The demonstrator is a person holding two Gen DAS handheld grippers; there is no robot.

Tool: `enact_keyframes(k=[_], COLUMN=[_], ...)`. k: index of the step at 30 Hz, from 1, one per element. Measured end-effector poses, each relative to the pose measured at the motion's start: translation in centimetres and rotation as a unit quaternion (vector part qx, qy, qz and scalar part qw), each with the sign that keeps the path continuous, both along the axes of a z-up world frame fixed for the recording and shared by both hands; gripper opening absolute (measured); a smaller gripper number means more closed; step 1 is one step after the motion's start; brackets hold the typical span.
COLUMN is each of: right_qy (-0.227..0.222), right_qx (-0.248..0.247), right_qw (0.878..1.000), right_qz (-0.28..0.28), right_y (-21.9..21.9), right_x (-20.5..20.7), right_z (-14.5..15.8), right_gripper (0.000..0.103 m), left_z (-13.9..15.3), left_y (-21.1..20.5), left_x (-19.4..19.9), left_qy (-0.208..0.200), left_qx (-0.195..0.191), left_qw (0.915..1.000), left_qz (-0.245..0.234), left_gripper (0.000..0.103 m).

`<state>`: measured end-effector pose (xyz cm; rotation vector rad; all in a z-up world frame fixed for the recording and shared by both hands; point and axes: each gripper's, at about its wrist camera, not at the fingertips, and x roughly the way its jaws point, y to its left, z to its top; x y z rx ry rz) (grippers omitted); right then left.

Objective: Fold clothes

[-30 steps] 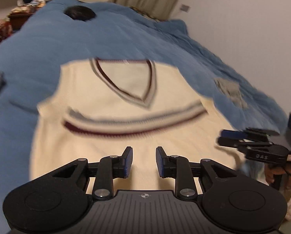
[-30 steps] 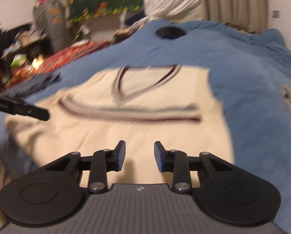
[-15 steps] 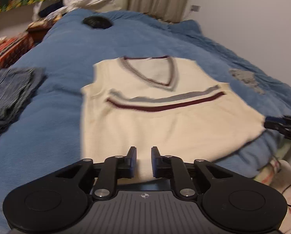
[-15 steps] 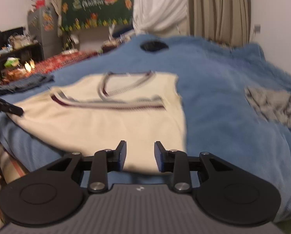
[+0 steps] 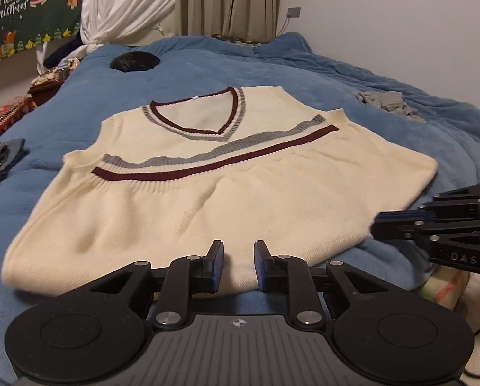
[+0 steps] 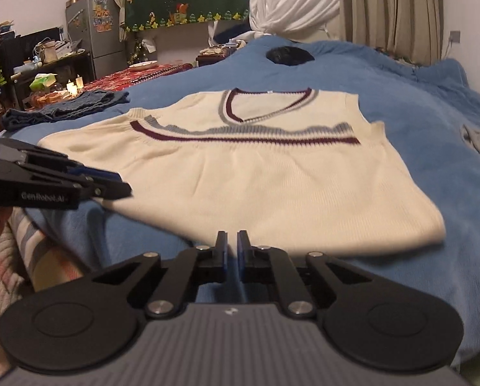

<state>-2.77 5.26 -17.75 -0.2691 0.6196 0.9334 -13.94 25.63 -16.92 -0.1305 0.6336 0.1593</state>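
The blue blanket [image 5: 272, 74] covers the whole bed and carries everything. The cream vest [image 5: 227, 199] lies flat and face up near the bed's front edge, collar toward the far side, its hem almost at that edge; I judge it was spread so to be ready for the first fold. Folded dark clothes [image 6: 69, 109] sit by the left edge, a grey rag [image 5: 387, 104] toward the right edge, a black object [image 5: 135, 61] far back. The left gripper [image 5: 239, 255] is at the hem with its jaws having just opened a little; nothing is between them. The right gripper [image 6: 232, 244] has just closed almost fully; it seems empty, though the hem there is blurred.
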Motion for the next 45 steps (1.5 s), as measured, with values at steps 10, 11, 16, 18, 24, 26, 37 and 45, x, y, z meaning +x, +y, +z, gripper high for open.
enact_keyframes(k=[10,11,16,18,24,26,37,45], right_qy=[-0.032,-0.031,-0.032,-0.019,-0.004,0.003,-0.036,-0.067], right_qx=[0.06,0.063,0.045,0.042,0.035,0.035,0.001,-0.011], right_qw=[0.998,0.998,0.998,0.999,0.999,0.999,0.997,0.991], right_qz=[-0.001,0.001,-0.003,-0.006,-0.013,-0.009,-0.07,-0.115], right_y=[2.3,2.9,5.0,5.1,4.5,4.2,-0.6,-6.6], right_x=[0.3,0.4,0.1,-0.1,-0.7,-0.5,3.3,5.0], right_z=[2.6,2.4,0.1,-1.0,-2.1,-1.5,0.4,3.0], right_gripper=[0.009,0.009,0.008,0.01,0.01,0.01,0.017,0.02], left_z=[1.3,1.0,-0.7,-1.2,-1.9,-1.9,-1.8,-1.3], left_y=[-2.3,-2.5,-3.0,-3.0,-3.4,-3.3,-2.8,-3.8], left_x=[2.0,2.4,3.1,3.0,2.9,2.9,2.3,2.1], left_qy=[-0.044,-0.042,-0.031,-0.026,-0.018,-0.018,-0.019,-0.021], left_qx=[-0.008,-0.008,-0.014,-0.021,-0.012,-0.014,-0.022,0.016], left_qw=[0.9985,0.9987,0.9993,0.9994,0.9998,0.9997,0.9995,0.9995], left_qz=[-0.031,-0.029,-0.012,-0.006,0.0,0.0,-0.009,-0.019], left_gripper=[0.017,0.016,0.012,0.013,0.015,0.015,0.015,0.015])
